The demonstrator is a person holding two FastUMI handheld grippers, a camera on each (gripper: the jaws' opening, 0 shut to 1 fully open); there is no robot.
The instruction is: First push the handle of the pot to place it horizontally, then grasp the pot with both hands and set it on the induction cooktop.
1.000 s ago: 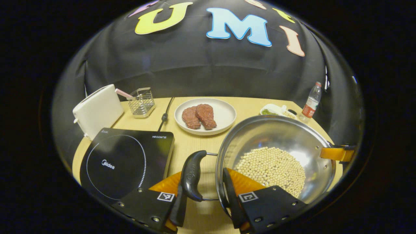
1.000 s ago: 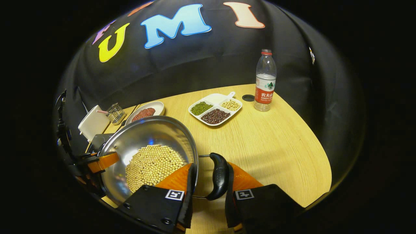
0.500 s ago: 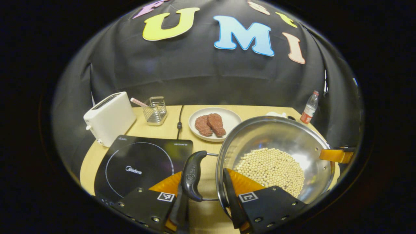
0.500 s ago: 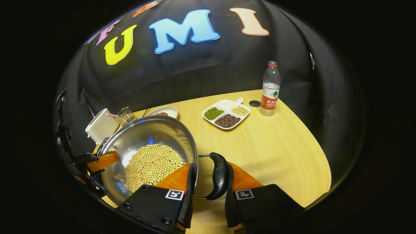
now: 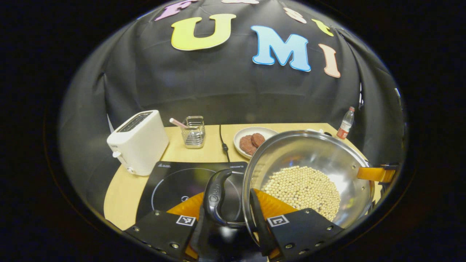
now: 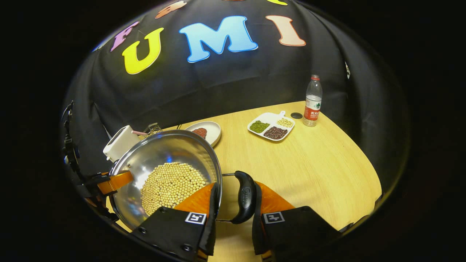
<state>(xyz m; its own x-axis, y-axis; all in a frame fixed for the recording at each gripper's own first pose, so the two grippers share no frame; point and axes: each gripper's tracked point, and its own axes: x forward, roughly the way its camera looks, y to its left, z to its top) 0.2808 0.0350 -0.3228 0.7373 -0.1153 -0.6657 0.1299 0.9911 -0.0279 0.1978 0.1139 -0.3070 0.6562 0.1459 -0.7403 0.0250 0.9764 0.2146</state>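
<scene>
A steel pot (image 5: 309, 153) holding soybeans (image 5: 302, 187) hangs in the air between both grippers. My left gripper (image 5: 227, 218) is shut on the pot's black left handle (image 5: 216, 194), one finger outside the handle and the other inside the rim. Under that handle lies the black induction cooktop (image 5: 174, 180), and the pot's left edge is over its right part. In the right gripper view my right gripper (image 6: 235, 214) is shut on the black right handle (image 6: 244, 196) of the pot (image 6: 160, 153). The left gripper's orange finger (image 6: 114, 181) shows at the far rim.
A white toaster (image 5: 140, 140), a wire basket (image 5: 193, 131) and a plate of meat patties (image 5: 251, 142) stand behind the cooktop, with a black cable (image 5: 222, 140) between them. A divided dish of beans (image 6: 271, 126) and a water bottle (image 6: 313, 102) sit at the table's far right.
Both grippers have carried the pot up and to the left; its left handle, earlier over bare table beside the cooktop, now hangs over the cooktop. The far objects look smaller.
</scene>
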